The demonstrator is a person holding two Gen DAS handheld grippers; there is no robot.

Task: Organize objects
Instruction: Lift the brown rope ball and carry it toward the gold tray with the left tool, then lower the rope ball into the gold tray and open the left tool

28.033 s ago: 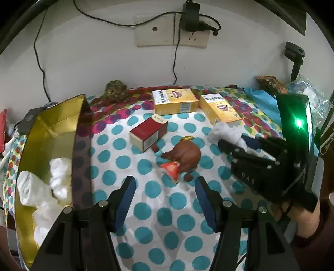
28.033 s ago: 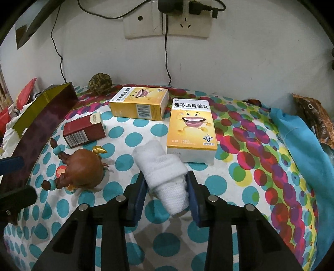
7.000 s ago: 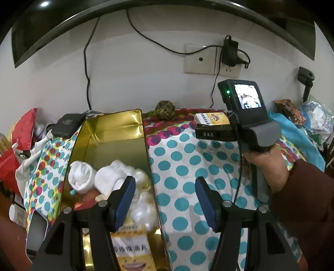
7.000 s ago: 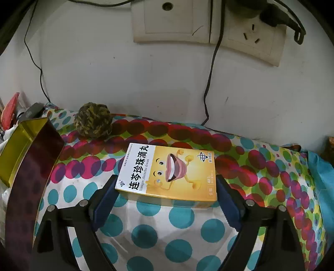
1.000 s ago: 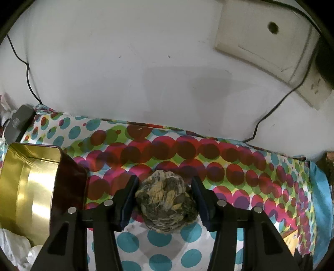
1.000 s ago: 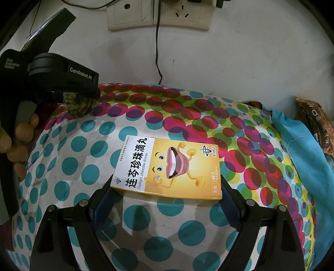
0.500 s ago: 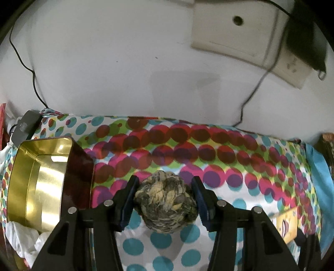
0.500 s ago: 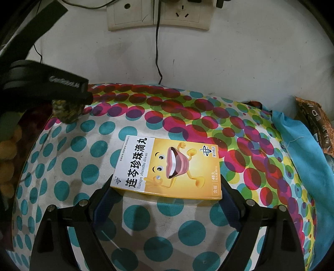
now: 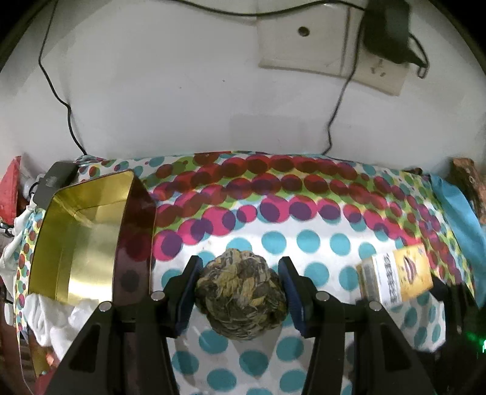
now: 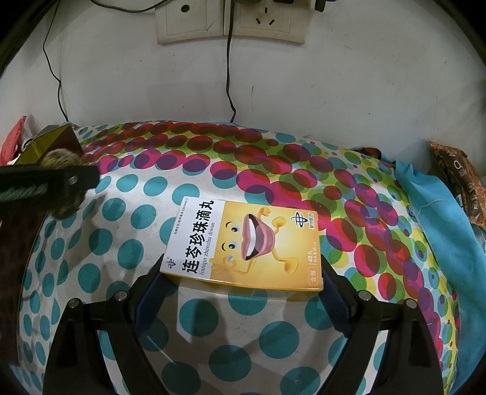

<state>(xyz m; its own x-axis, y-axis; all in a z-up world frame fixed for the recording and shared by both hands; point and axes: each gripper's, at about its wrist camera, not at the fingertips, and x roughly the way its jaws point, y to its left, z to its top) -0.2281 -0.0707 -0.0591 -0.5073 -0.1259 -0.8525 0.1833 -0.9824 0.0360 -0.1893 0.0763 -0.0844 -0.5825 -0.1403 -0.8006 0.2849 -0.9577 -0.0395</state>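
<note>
My left gripper (image 9: 240, 285) is shut on a brown woven rope ball (image 9: 240, 293) and holds it above the dotted cloth, just right of the gold tin box (image 9: 76, 234). The tin is open, with white rolled cloths (image 9: 57, 319) in its near end. My right gripper (image 10: 241, 284) is shut on a yellow medicine box (image 10: 246, 243), held flat above the cloth. That box also shows in the left wrist view (image 9: 398, 279) at the right. The left gripper and ball show in the right wrist view (image 10: 63, 185) at the far left.
A white wall with sockets (image 10: 227, 21) and hanging cables (image 9: 337, 100) stands right behind the table. A blue cloth (image 10: 437, 218) and snack packets (image 10: 458, 182) lie at the right edge. A dark device (image 9: 54, 179) and red packets lie left of the tin.
My left gripper has pulled back from the wall with the ball and sits lower and nearer the tin. The right gripper has kept the yellow box in place.
</note>
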